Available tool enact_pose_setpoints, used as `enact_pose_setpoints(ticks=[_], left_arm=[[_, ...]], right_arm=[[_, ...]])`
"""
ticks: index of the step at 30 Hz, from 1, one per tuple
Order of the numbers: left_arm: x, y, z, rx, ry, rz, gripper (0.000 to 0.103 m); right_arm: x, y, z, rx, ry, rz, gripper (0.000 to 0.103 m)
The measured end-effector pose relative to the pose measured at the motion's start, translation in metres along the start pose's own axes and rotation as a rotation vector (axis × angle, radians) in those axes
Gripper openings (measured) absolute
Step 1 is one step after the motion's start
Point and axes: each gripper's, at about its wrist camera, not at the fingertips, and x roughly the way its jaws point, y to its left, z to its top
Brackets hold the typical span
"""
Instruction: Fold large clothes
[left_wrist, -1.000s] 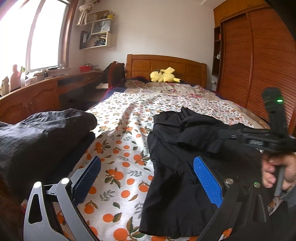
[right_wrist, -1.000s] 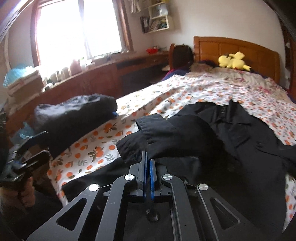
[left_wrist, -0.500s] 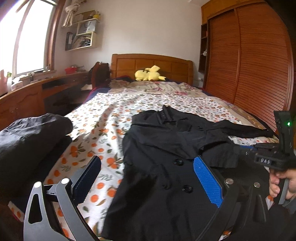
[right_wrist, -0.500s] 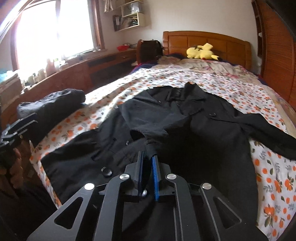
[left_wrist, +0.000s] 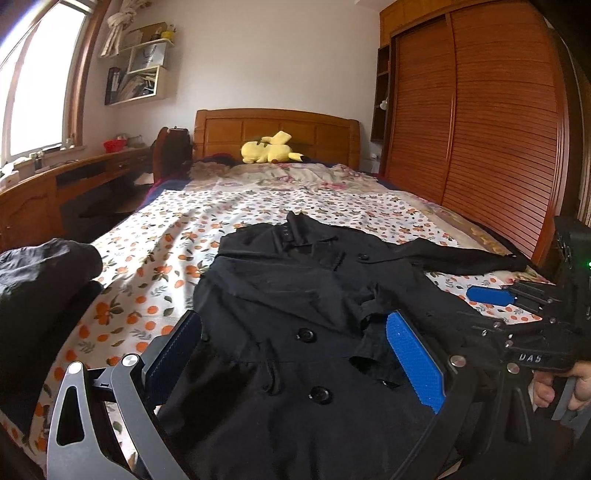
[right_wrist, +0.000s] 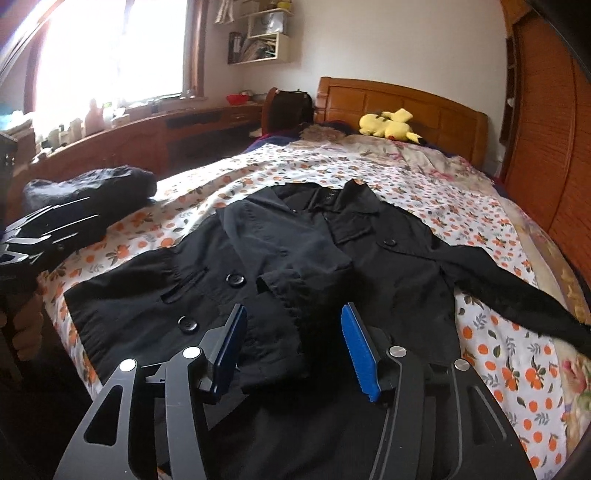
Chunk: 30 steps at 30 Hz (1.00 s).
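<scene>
While both grippers hover over the bed, the scene reads as follows.
Coat: black buttoned coat (right_wrist: 295, 258) lies flat on the orange-print bedsheet (right_wrist: 498, 236), one sleeve folded across its front, the other stretched out sideways.
Right gripper (right_wrist: 295, 345): jaws have just been opening, now apart; the folded sleeve's cuff lies between them, unpinched.
Left gripper (left_wrist: 295, 354): jaws wide apart above the coat, holding nothing.
Nearby: dark clothes bundle (left_wrist: 40, 280) at the bed's edge; yellow plush toy (left_wrist: 269, 149) by the headboard.
</scene>
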Motion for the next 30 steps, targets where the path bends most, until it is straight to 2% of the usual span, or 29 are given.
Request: enact_pose_setpoints(ticks=[4,12,18,23,26,28,30], left_arm=[[0.004,-0.001,-0.003,-0.008,0.008,-0.009,0.101],[0.006,0.005,-0.007,-0.016,0.018,-0.005,0.101],[0.006,0.006,-0.007,-0.011,0.017,-0.004,0.101],[0.004,0.006,-0.007,-0.006,0.017,-0.005,0.101],[0.005,0.005,-0.007,-0.004,0.019,-0.004,0.101],[0.005,0.005,-0.007,-0.002,0.021,-0.005,0.101],[0.005,0.003,-0.008,0.002,0.024,-0.007,0.101]], right_arm=[[0.017,0.010,-0.003,-0.031,0.040,0.037,0.061],[0.069,0.029,-0.014,-0.052,0.159,0.110,0.062],[0.101,0.036,-0.023,-0.060,0.231,0.106,0.065],[0.108,0.035,-0.025,-0.060,0.250,0.087,0.064],[0.106,0.033,-0.025,-0.057,0.245,0.054,0.050],[0.106,0.028,-0.024,-0.046,0.235,0.025,0.027],[0.104,0.020,-0.023,-0.034,0.220,-0.008,0.013]])
